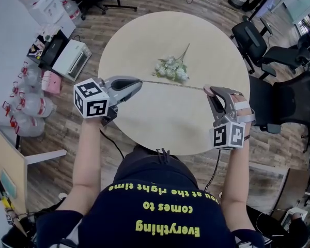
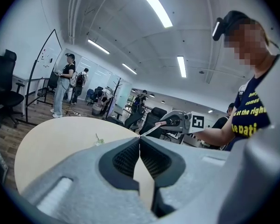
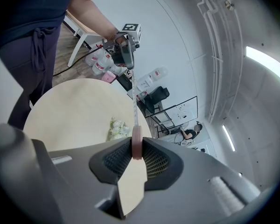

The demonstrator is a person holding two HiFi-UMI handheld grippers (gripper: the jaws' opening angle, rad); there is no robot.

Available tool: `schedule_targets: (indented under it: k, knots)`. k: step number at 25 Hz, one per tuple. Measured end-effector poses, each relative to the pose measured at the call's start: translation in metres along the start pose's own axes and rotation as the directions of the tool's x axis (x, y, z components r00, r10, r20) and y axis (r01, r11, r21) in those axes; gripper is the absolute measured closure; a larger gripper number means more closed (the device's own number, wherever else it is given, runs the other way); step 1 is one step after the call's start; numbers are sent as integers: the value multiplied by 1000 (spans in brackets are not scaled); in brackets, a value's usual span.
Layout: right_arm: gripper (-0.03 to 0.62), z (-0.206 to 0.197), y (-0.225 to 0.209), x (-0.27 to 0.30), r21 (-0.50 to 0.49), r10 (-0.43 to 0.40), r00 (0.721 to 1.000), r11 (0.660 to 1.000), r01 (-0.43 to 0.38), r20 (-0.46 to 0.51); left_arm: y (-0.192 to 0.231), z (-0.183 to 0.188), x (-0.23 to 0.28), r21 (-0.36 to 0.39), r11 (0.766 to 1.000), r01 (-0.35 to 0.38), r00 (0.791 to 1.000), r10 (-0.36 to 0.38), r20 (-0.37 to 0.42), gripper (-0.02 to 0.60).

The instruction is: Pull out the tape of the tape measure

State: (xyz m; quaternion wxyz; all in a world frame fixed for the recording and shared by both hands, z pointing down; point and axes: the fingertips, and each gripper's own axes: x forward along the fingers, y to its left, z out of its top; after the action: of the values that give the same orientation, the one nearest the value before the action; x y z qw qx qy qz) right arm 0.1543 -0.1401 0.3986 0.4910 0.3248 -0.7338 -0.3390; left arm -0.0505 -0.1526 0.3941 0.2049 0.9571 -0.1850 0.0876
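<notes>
A thin tape runs taut above the round beige table, from my left gripper to my right gripper. The left gripper is shut on the tape's end, its pads pressed together. The right gripper is shut on the tape measure's small pink case, which stands edge-on between the pads. From the case the tape leads up to the left gripper. In the left gripper view the case shows far off in the right gripper's jaws.
A bunch of pale artificial flowers lies on the table just beyond the tape. Black office chairs stand at the right. Water bottles and a white box sit on the floor at the left. People stand far off.
</notes>
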Motion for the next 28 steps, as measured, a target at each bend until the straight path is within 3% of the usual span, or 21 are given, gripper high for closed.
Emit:
schedule_targets:
  k: [28]
  knots:
    - [511, -38, 0, -8, 8, 5, 995, 1000, -4, -96, 41, -3, -42, -32, 992, -126, 992, 127, 18, 577]
